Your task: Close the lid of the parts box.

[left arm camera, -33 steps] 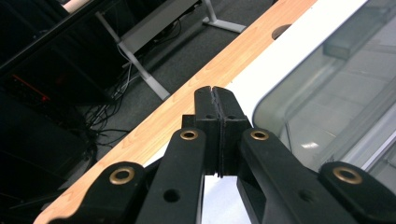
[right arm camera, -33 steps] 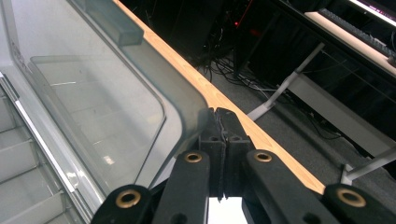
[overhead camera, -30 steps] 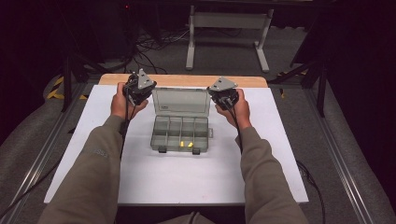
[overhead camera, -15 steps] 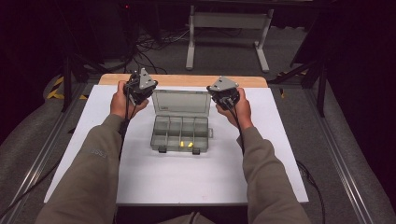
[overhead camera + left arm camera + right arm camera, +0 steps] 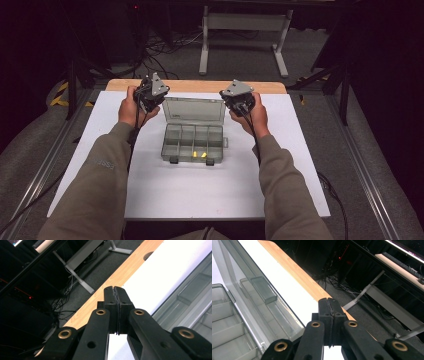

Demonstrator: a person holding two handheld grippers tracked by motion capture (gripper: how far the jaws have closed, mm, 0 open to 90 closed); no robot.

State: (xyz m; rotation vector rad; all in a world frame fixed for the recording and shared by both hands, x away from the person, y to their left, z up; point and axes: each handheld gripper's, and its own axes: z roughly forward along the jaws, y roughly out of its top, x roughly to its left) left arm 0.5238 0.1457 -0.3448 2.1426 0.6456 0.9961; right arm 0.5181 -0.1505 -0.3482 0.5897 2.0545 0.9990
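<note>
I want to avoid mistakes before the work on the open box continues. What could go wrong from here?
1. The lid of the clear organizer box stands open between the left gripper and the right gripper; a careless move could knock it or shift the box.
2. The small yellow pieces lie loose in the near compartments; a jolt could scatter them.
3. Both grippers are shut, so they must open before grasping anything.
</note>
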